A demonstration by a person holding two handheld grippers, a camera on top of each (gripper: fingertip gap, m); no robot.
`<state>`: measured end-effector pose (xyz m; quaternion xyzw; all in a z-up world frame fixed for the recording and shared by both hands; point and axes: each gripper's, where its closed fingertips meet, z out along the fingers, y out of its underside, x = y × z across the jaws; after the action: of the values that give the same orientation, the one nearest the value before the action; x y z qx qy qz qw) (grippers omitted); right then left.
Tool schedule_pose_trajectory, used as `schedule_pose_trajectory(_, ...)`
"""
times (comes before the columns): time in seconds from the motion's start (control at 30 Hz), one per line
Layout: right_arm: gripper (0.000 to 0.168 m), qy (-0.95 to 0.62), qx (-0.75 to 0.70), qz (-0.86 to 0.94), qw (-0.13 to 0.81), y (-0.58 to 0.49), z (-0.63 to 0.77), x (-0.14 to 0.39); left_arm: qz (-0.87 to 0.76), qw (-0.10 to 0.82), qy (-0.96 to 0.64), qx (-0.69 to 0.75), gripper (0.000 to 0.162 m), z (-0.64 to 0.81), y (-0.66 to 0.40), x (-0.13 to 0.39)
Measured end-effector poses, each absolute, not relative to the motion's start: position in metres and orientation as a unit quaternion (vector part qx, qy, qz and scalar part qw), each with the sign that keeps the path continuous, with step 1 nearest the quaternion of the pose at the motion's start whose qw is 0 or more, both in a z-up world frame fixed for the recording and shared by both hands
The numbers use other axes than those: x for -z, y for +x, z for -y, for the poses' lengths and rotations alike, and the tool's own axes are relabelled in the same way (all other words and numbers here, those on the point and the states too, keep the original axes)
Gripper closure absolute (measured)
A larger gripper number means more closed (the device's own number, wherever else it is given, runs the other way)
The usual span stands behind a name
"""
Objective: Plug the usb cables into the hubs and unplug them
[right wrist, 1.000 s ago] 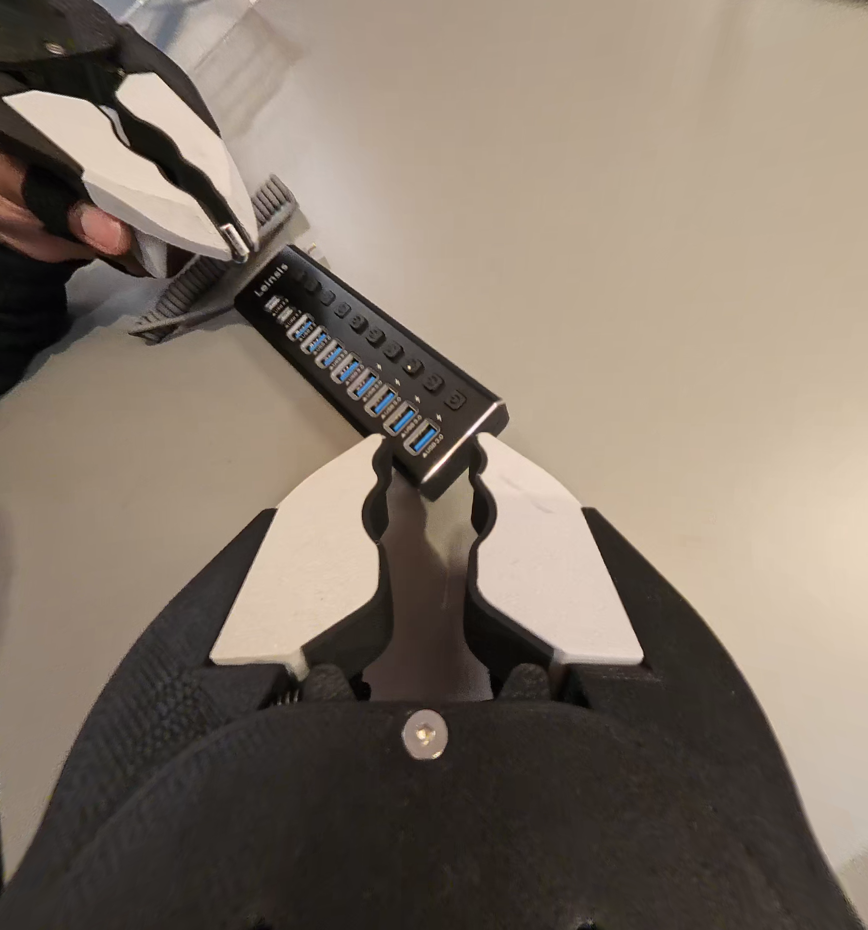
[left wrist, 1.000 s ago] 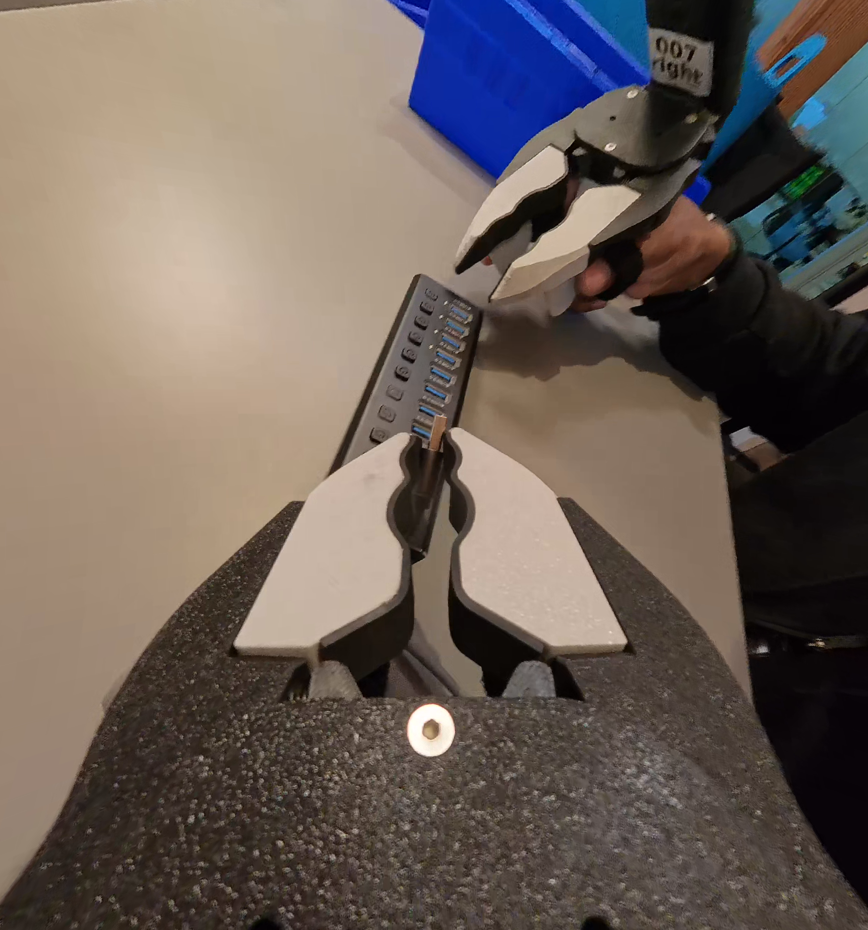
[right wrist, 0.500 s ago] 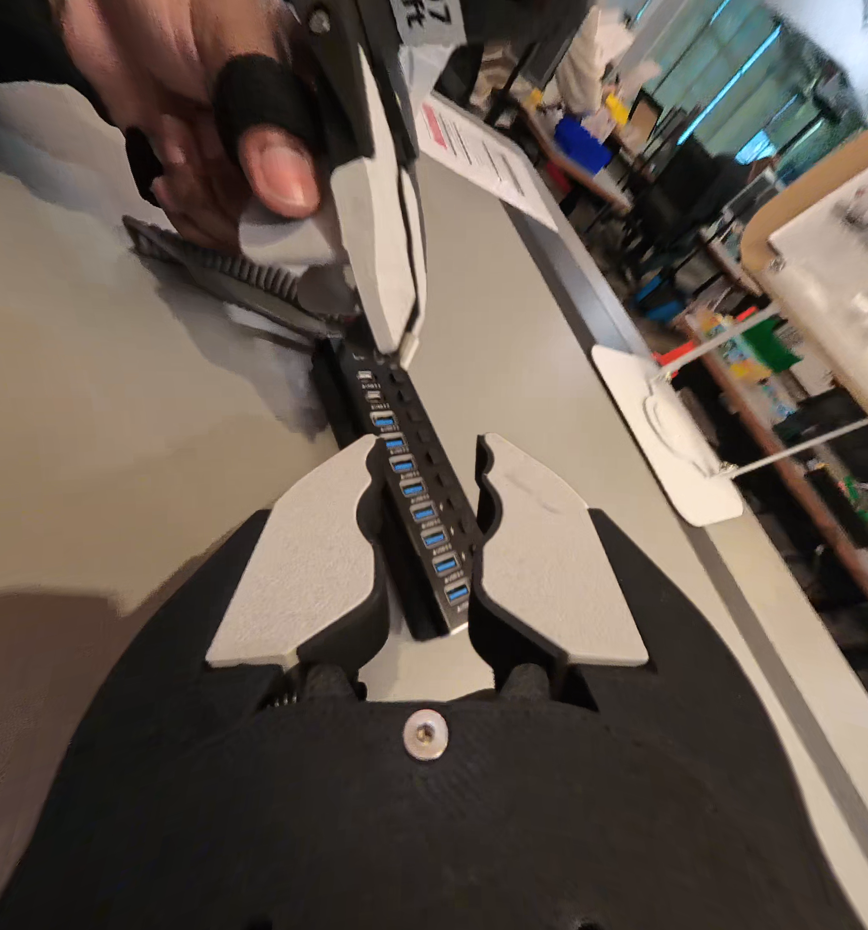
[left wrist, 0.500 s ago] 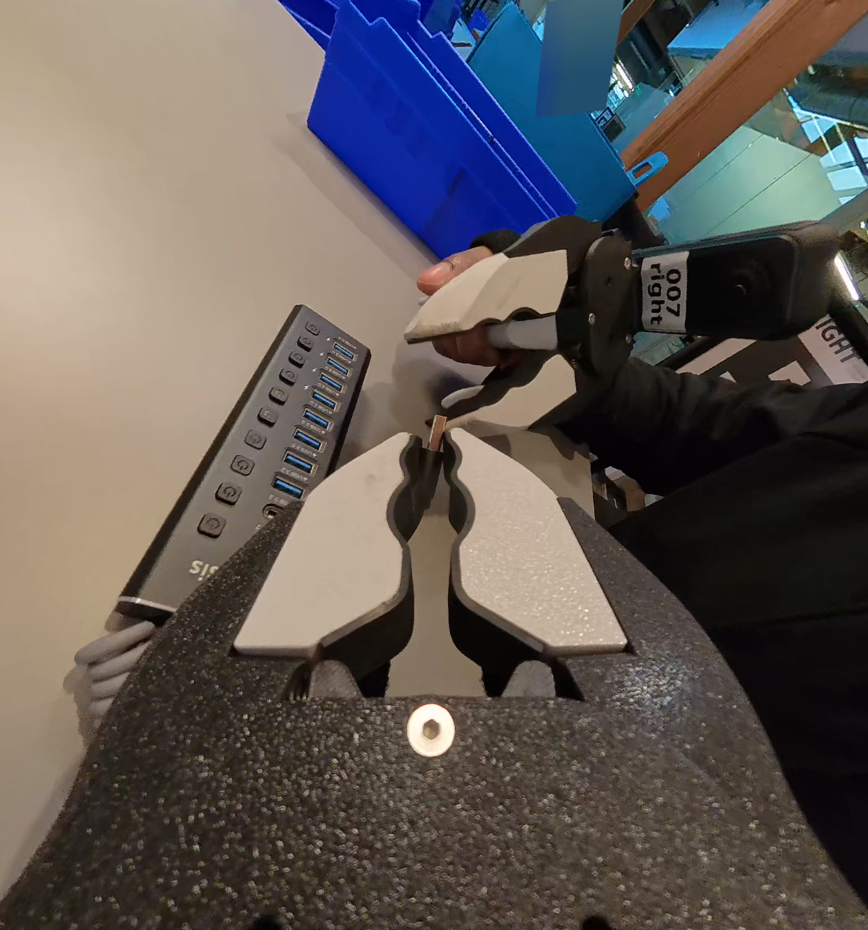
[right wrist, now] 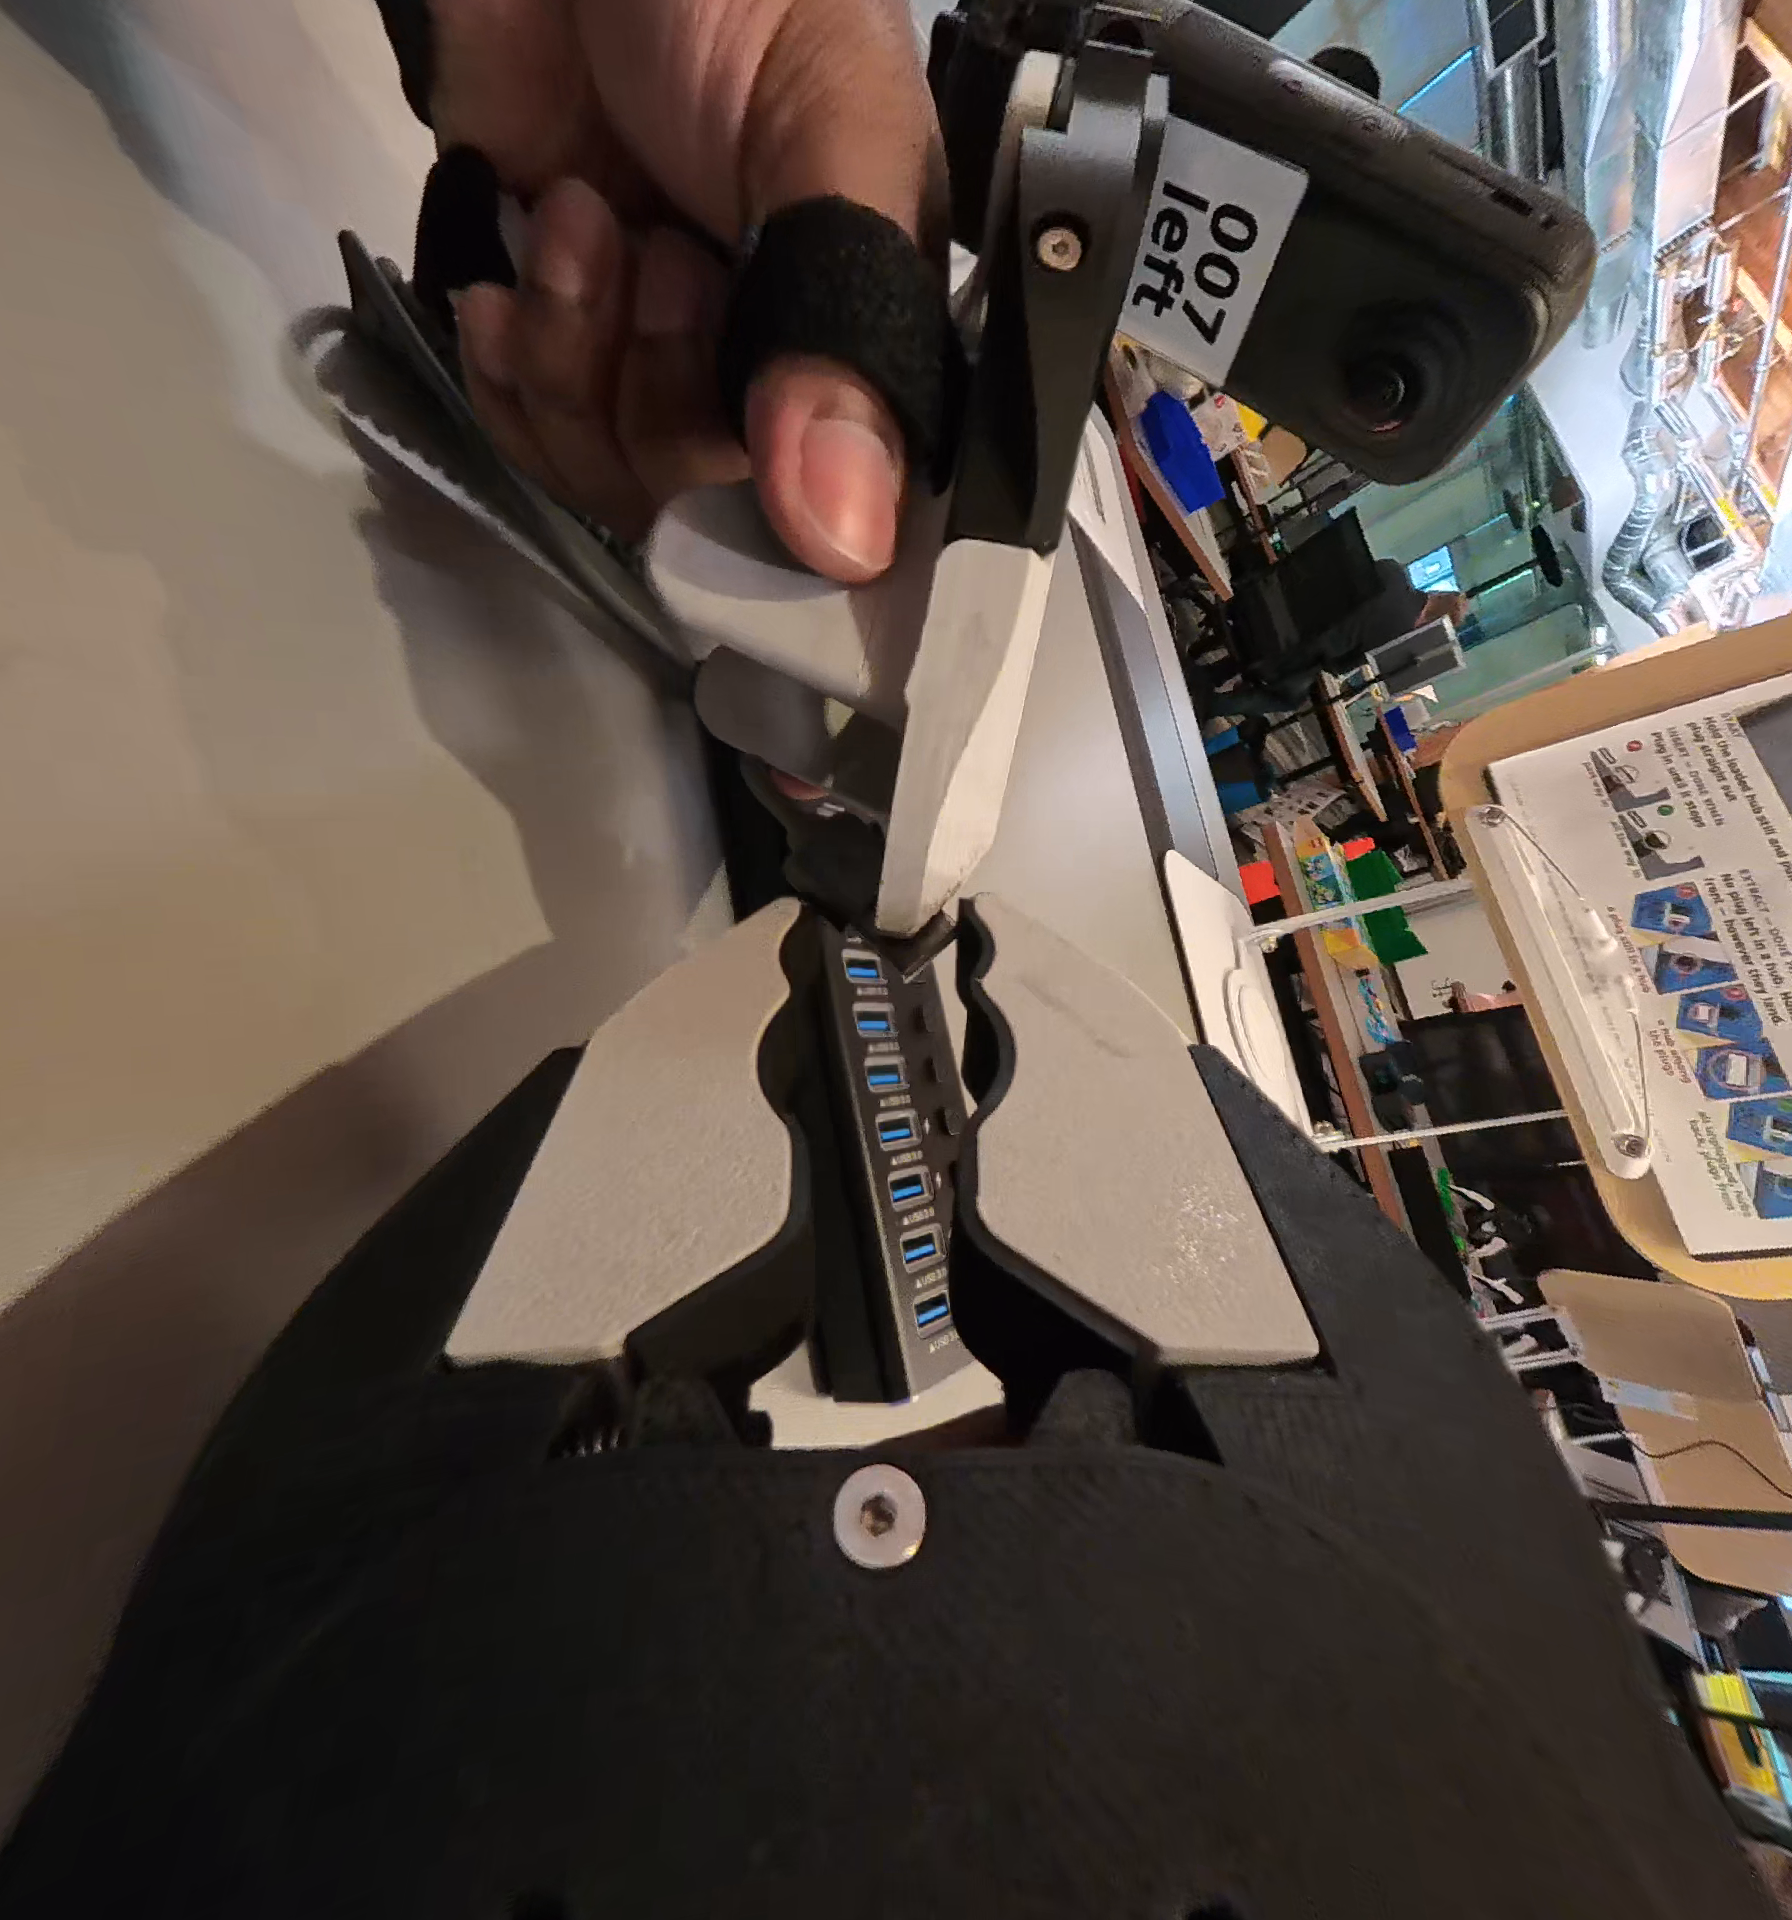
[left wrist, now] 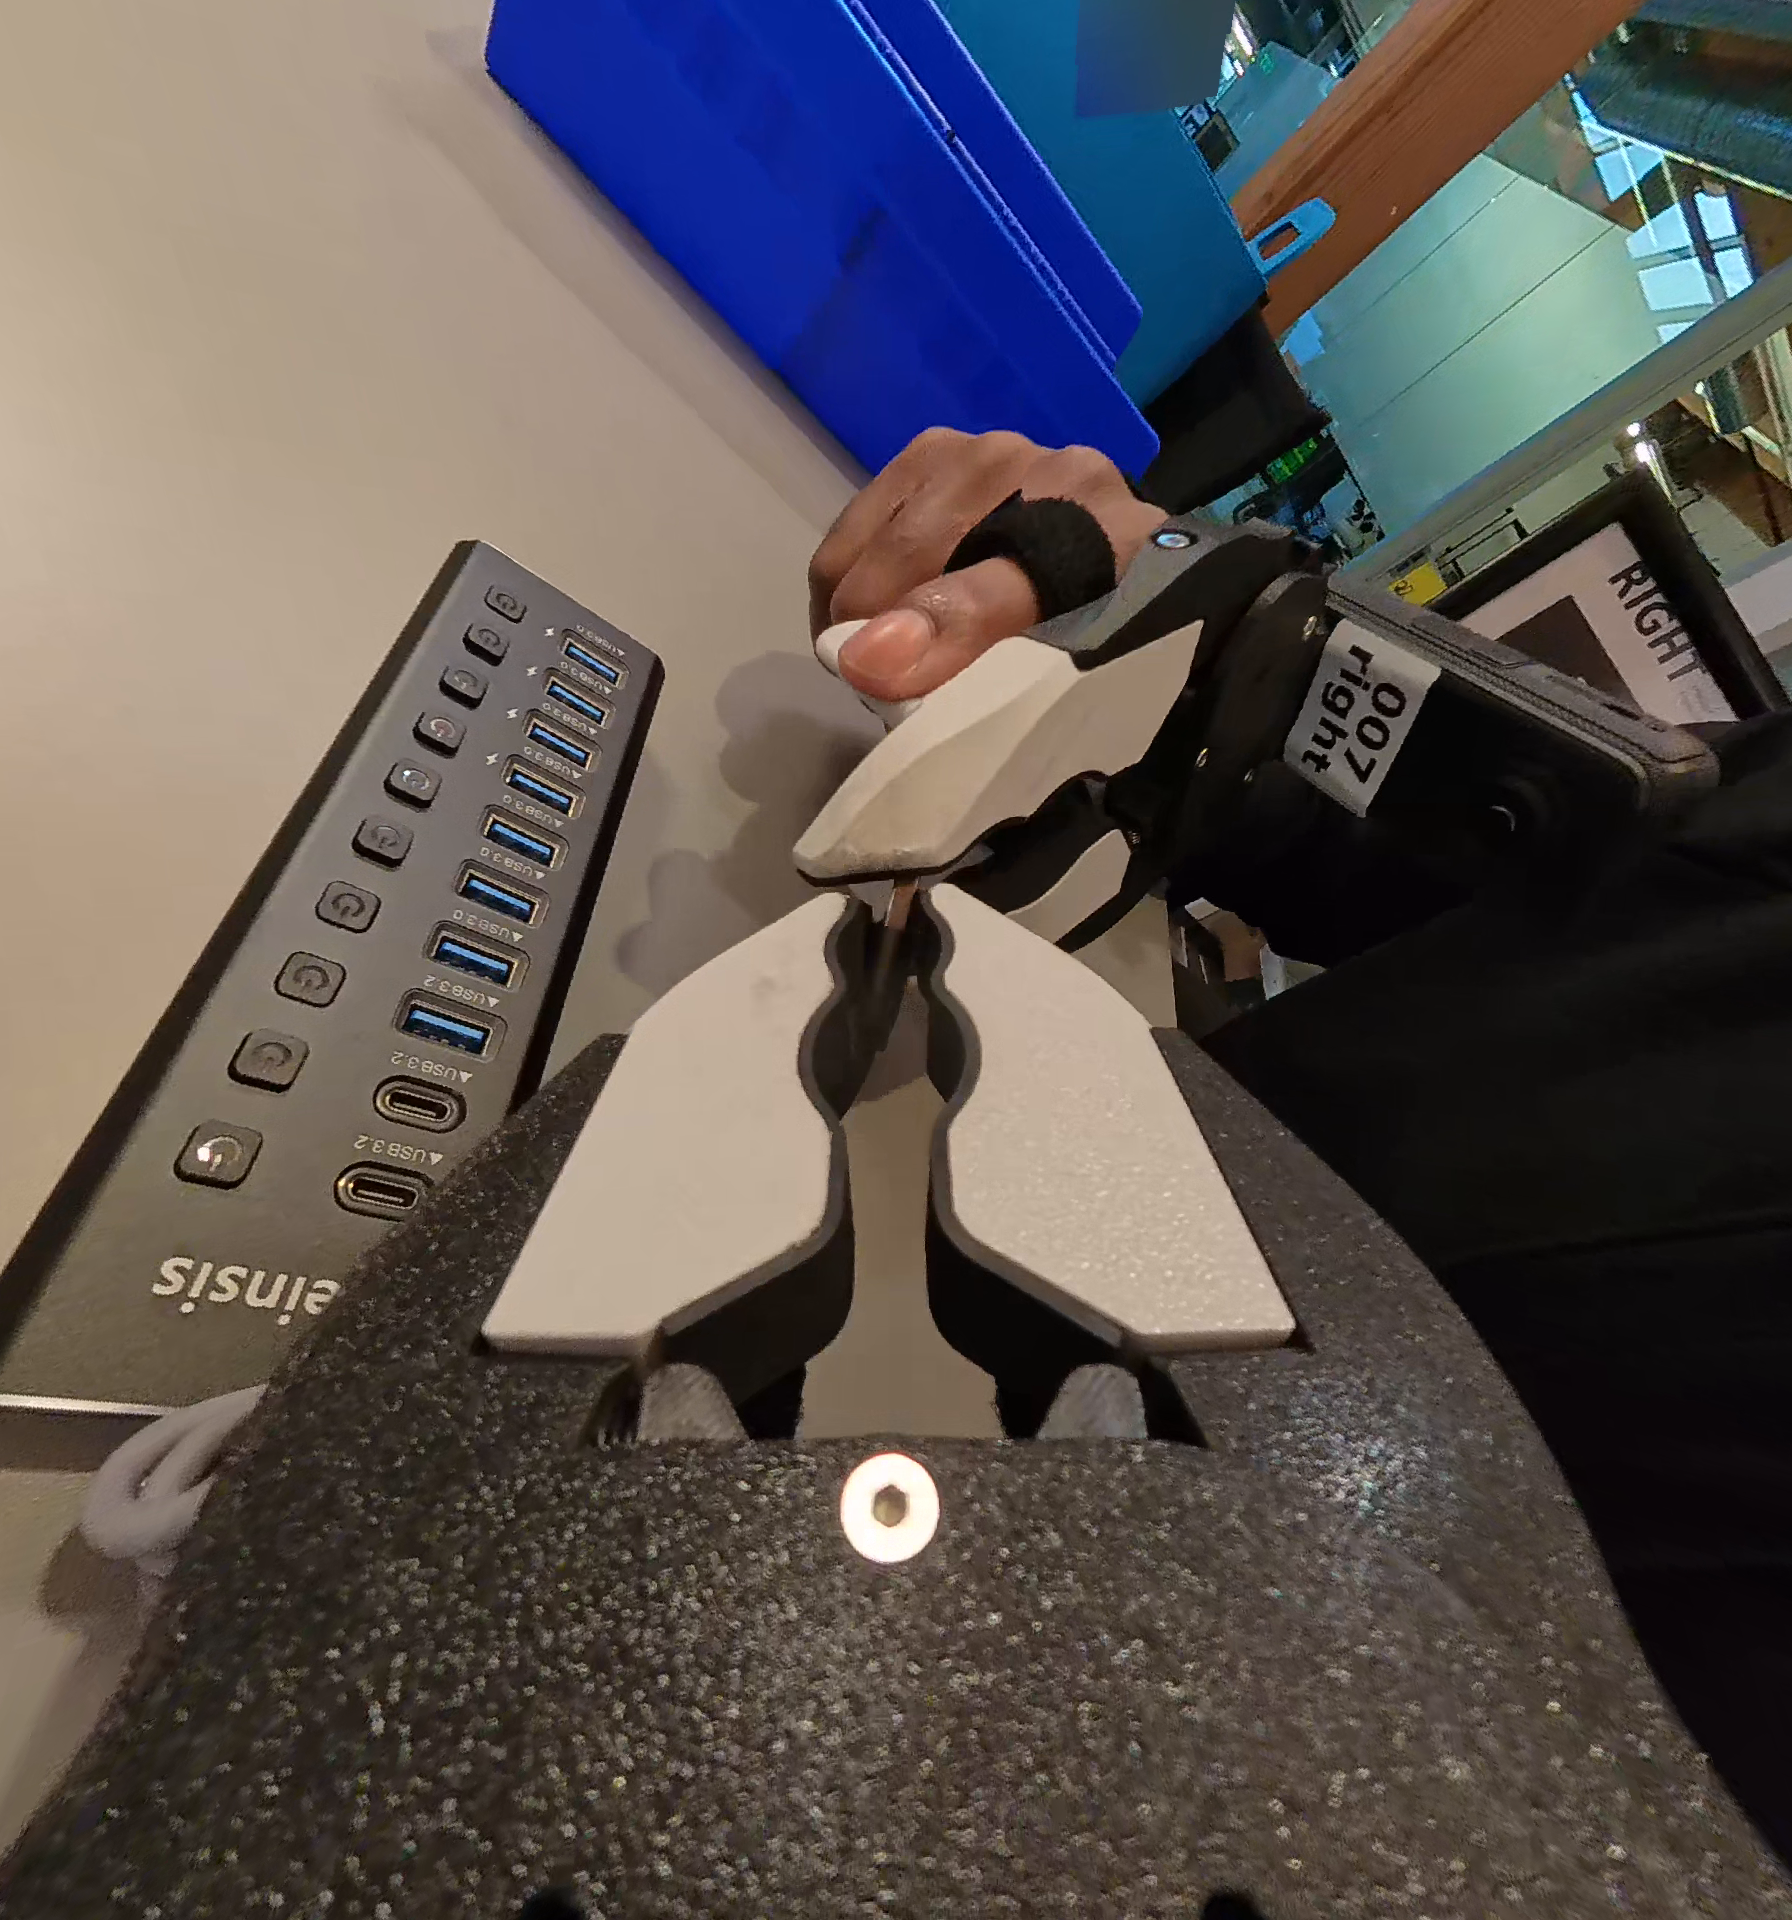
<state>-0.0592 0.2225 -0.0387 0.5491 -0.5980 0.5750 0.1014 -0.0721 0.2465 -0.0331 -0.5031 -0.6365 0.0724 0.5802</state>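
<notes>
- Left wrist view: my left gripper [left wrist: 887, 940] pinches a black USB plug [left wrist: 884, 961], its metal tip poking out past the fingertips. The black hub [left wrist: 352, 956] lies on the beige table [left wrist: 196, 364] just to the left, ports up, none filled. My right gripper [left wrist: 902, 831] hangs close ahead; blue bins [left wrist: 871, 208] stand behind.
- Right wrist view: my right gripper [right wrist: 876, 935] has its fingers set either side of the hub [right wrist: 897, 1174]; whether they press it I cannot tell. The left gripper [right wrist: 918, 914] brings the plug [right wrist: 923, 940] down just over the hub's far end.

A beige table [left wrist: 196, 312] bears blue bins [left wrist: 871, 229]; glass partitions [left wrist: 1557, 270] beyond.
</notes>
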Motion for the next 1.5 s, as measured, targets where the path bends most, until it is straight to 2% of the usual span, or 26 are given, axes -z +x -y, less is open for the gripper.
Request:
schedule_pose_trajectory(0.17,0.151,0.53,-0.576,0.616,0.084,-0.063,-0.221,0.038,0.639,0.591,-0.486,-0.076,0.152,-0.241,-0.072,0.029)
schedule_pose_trajectory(0.3,0.157,0.501,-0.582,0.637,0.07,-0.073,-0.218,0.034,0.631,0.612,-0.464,-0.105,0.145,-0.226,-0.068,0.015)
schedule_pose_trajectory(0.5,0.156,0.451,-0.587,0.672,0.028,-0.085,-0.211,0.031,0.603,0.621,-0.466,-0.185,0.141,-0.212,-0.062,-0.012)
schedule_pose_trajectory(0.77,0.156,0.348,-0.615,0.707,-0.041,-0.1,-0.201,0.014,0.626,0.633,-0.447,-0.091,0.14,-0.238,-0.071,0.008)
schedule_pose_trajectory(0.97,0.156,0.304,-0.631,0.701,-0.134,-0.088,-0.204,0.004,0.631,0.7,-0.331,-0.05,0.125,-0.234,-0.081,-0.001)
schedule_pose_trajectory(1.13,0.157,0.298,-0.637,0.697,-0.14,-0.083,-0.202,0.001,0.628,0.741,-0.228,-0.07,0.131,-0.212,-0.082,-0.011)
schedule_pose_trajectory(1.3,0.157,0.31,-0.648,0.685,-0.123,-0.075,-0.202,-0.001,0.631,0.743,-0.192,-0.112,0.146,-0.203,-0.083,-0.01)
schedule_pose_trajectory(1.5,0.157,0.324,-0.653,0.675,-0.116,-0.071,-0.202,0.0,0.614,0.755,-0.182,-0.137,0.154,-0.201,-0.081,-0.018)
